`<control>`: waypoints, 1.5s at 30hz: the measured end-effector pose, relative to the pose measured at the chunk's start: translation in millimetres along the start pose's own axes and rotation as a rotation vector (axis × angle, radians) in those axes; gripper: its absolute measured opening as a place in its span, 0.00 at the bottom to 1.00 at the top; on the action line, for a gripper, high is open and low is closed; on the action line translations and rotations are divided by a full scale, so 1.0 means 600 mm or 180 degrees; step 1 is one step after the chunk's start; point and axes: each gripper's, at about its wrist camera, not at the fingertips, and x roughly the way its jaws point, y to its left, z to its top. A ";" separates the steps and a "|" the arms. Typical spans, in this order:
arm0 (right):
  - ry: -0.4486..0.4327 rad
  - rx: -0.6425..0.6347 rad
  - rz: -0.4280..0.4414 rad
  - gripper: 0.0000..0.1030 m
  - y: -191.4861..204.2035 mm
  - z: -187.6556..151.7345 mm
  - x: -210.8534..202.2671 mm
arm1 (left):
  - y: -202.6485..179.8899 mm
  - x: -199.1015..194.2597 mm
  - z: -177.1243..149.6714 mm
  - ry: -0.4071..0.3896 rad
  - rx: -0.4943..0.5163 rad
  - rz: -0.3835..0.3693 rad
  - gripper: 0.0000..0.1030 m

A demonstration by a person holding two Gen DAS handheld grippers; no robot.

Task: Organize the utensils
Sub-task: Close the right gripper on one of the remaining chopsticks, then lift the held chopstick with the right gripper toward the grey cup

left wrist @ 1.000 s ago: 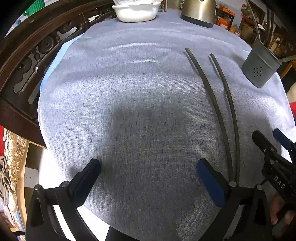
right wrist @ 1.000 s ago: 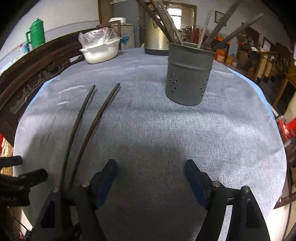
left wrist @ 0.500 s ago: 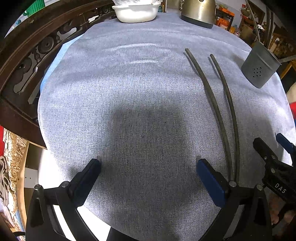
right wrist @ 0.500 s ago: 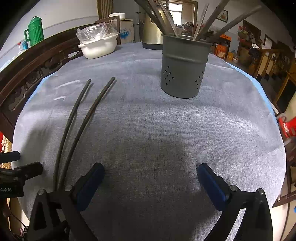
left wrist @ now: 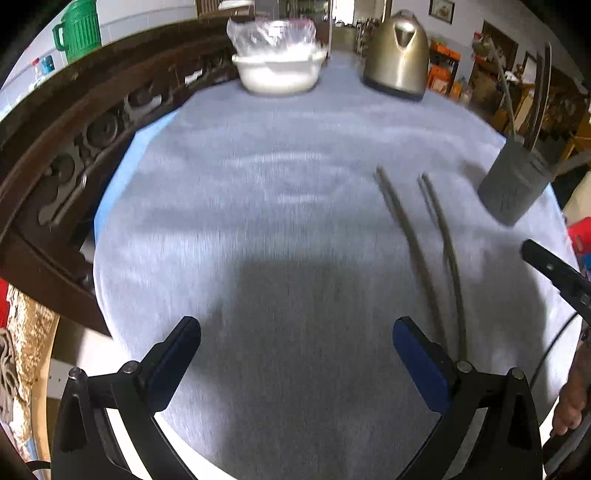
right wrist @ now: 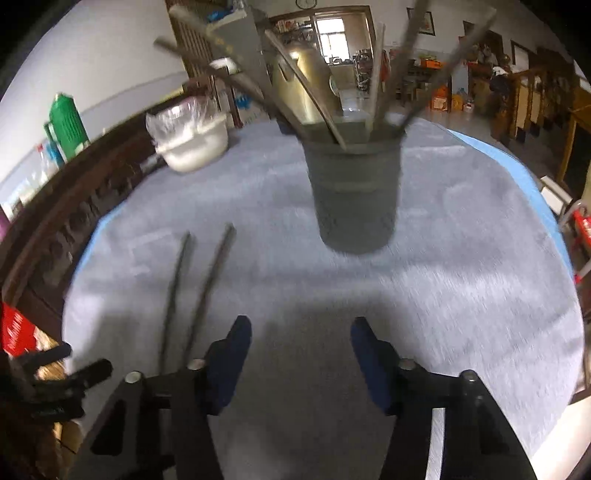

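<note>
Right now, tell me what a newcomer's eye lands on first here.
Two long dark chopsticks lie side by side on the grey tablecloth. Behind them to the right stands a grey metal holder bristling with more utensils. Both grippers hover empty, the right gripper closing on nothing.

Lighting: daylight from window (right wrist: 330, 31) beyond holder (right wrist: 354, 195); dim shadow on cloth (left wrist: 295, 221) before both tools. Quality: motion blur throughout; fisheye bending, black corners.

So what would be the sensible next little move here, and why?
Probably lower the right hand-held gripper onto the two chopsticks just beside it. They lie loose on the cloth, the grey holder already has others, and its closing jaws hold nothing.
</note>
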 end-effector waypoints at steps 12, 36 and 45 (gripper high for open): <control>0.0322 0.0034 0.0127 0.39 0.079 0.061 0.116 | 0.028 0.014 0.031 -0.0097 -0.0086 -0.0180 0.74; 0.0600 -0.0216 -0.0203 0.06 0.096 0.076 0.169 | 0.043 0.052 0.076 0.0087 -0.0084 -0.0369 0.68; 0.0433 -0.0017 -0.0104 0.06 0.044 0.057 0.110 | -0.001 0.061 0.078 0.0311 -0.0026 -0.0556 0.63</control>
